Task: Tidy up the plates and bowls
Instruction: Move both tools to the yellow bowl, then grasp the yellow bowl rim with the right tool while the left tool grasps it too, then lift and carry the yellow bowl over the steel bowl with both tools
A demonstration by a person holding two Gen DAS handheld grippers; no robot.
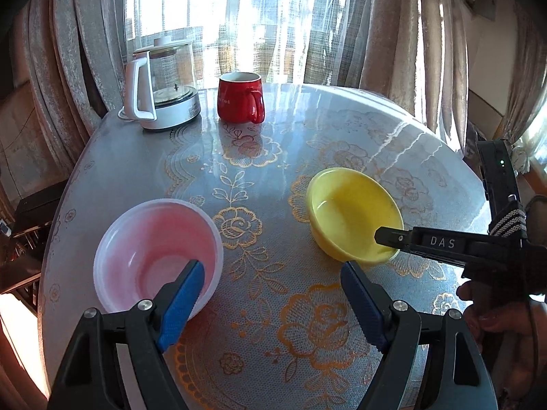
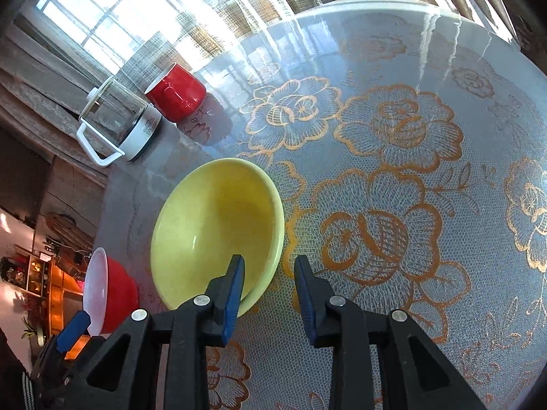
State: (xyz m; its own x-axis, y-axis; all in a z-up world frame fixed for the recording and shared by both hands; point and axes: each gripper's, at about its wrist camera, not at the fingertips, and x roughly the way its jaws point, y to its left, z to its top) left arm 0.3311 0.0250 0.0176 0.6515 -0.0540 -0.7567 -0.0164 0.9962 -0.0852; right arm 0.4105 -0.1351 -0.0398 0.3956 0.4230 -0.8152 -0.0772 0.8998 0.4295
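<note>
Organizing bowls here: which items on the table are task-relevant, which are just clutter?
Task items:
- yellow bowl, right gripper straddling its near rim
- red bowl with pale inside, left gripper open beside it

Bystanders:
- red mug
- glass kettle with white handle
- floral tablecloth

Right tongs (image 2: pixel 270 263) straddle the near rim of the yellow bowl (image 2: pixel 212 229): left pad inside the bowl, right pad outside over the tabletop (image 2: pixel 393 188). Gap between pads is visible; can't tell if either presses the rim. Bowl sits upright on the floral lace cover. Red bowl with white inside (image 2: pixel 109 290) lower left, near the yellow one. Left tongs (image 2: pixel 73 329) show one blue pad at that red bowl's rim. Red mug (image 2: pixel 177 94) and glass kettle (image 2: pixel 118 123) at the far edge by the window.
</note>
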